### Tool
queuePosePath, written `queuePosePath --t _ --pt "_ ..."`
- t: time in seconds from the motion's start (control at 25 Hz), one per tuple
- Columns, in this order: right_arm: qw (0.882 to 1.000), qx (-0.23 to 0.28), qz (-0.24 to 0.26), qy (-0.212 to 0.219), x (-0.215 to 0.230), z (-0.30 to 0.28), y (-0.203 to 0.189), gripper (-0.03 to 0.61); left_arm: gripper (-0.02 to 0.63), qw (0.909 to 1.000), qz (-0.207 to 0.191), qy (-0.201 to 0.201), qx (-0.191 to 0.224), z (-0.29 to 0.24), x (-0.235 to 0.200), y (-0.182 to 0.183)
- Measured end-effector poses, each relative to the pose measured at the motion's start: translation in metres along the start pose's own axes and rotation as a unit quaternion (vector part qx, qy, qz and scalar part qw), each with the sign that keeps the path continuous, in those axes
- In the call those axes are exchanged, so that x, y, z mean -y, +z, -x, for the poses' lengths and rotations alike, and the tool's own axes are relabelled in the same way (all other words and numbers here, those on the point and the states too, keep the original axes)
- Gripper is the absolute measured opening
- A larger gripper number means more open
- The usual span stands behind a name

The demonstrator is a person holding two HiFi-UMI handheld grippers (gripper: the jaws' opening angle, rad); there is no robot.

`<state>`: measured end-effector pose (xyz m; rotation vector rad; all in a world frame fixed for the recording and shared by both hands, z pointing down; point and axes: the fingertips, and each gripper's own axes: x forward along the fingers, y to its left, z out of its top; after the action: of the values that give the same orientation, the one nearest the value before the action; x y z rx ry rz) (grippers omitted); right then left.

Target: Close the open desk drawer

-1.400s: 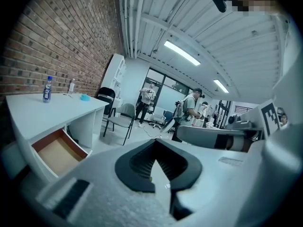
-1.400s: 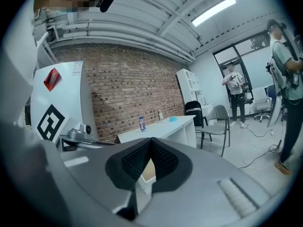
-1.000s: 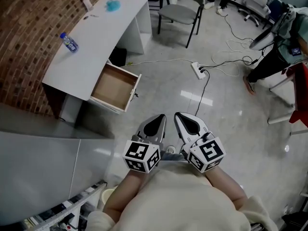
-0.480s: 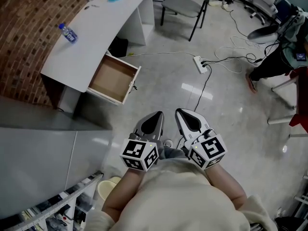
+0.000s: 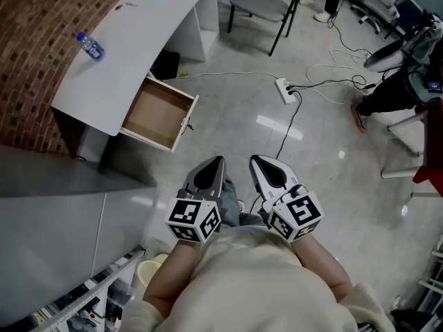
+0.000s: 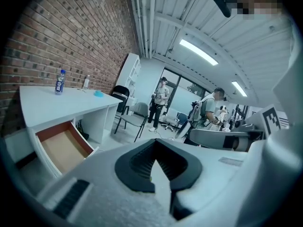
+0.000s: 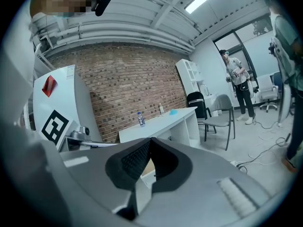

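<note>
Drawer [image 5: 158,113]: stands open from the white desk [image 5: 131,61], wood-lined and empty, ahead and to the left of both grippers, well apart from them.
Left gripper [image 5: 213,166]: jaws together, nothing between them, held close to the body.
Right gripper [image 5: 259,166]: likewise, just beside the left.
Judgement: closed tips suit pushing the drawer front; the approach is not yet made.
Bottle [image 5: 91,46]: on the desktop, beyond the drawer.

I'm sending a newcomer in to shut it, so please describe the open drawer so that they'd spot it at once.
Along the red brick wall stands a long white desk. Under its near end, a white-fronted drawer juts out into the room. It is the only part pulled open, showing a bare light-brown wooden inside against the plain white of the desk around it.
</note>
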<state>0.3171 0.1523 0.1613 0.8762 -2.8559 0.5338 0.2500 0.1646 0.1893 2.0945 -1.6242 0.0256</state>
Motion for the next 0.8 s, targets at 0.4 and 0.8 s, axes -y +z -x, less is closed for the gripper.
queuePosePath --t 0.4,0.8 --pt "0.999 -0.028 0.012 0.022 0.022 -0.073 0.016 0.002 0.0 0.9997 0.017 0.016 -0.007 -0.048 -0.05 0.023" --pt "0.995 -0.075 0.011 0.066 0.022 -0.163 0.017 0.002 0.0 0.9969 0.054 0.052 -0.026 -0.078 -0.121 0.031"
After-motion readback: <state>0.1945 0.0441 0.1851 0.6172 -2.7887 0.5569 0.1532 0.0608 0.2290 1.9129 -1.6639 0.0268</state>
